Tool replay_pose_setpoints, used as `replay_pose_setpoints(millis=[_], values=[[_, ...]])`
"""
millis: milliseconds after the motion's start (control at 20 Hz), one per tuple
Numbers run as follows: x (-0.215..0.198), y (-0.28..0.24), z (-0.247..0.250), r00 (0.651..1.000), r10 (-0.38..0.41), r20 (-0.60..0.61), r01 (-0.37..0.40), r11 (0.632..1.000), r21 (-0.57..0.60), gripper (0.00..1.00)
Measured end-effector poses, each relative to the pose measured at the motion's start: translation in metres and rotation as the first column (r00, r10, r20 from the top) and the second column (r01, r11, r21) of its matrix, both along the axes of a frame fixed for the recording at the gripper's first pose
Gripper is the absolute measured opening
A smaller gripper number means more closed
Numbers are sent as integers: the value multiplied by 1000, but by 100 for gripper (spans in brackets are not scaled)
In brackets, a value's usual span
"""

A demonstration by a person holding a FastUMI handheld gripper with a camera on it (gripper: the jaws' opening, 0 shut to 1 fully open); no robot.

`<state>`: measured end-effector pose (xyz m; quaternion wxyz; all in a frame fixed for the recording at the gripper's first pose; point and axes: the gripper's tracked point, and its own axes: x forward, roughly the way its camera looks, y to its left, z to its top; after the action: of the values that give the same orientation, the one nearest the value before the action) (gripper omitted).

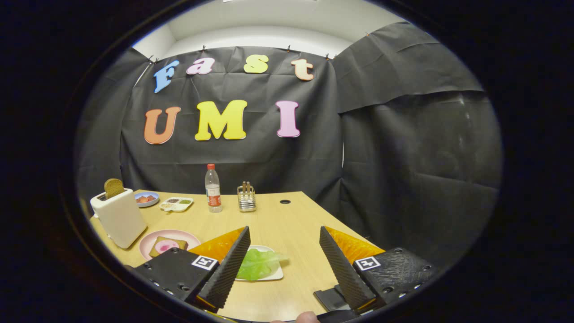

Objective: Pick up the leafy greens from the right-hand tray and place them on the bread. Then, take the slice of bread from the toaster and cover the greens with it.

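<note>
Nothing was done yet when we looked: our tool point(284, 255) hung wide and empty, greens point(259, 264) still on their tray point(277, 276) near the desk's point(287, 220) front edge, bread point(166, 246) bare, toast point(114, 187) still in the toaster point(119, 217).

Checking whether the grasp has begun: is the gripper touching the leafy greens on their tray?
Apart. In the gripper view the gripper is open, and the leafy greens lie on the white tray beyond the left finger, with bare table between the fingers.
</note>
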<state>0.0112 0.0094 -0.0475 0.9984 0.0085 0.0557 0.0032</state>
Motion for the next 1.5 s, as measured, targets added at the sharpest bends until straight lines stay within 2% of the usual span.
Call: replay_pose_setpoints(millis=[200, 600, 1000, 1200, 1350, 1400, 1500], values=[[18, 3, -38, 994, 15, -105, -13, 1000, 21, 95], [59, 11, -114, 939, 46, -340, 20, 982, 189, 96], [90, 27, -138, 904, 53, -424, 52, 972, 231, 96], [102, 30, -145, 891, 63, -449, 74, 957, 280, 91], [111, 33, -146, 893, 64, -446, 78, 953, 293, 75], [113, 31, -147, 895, 60, -442, 78, 955, 287, 75], [116, 28, -145, 896, 51, -441, 87, 954, 286, 53]])
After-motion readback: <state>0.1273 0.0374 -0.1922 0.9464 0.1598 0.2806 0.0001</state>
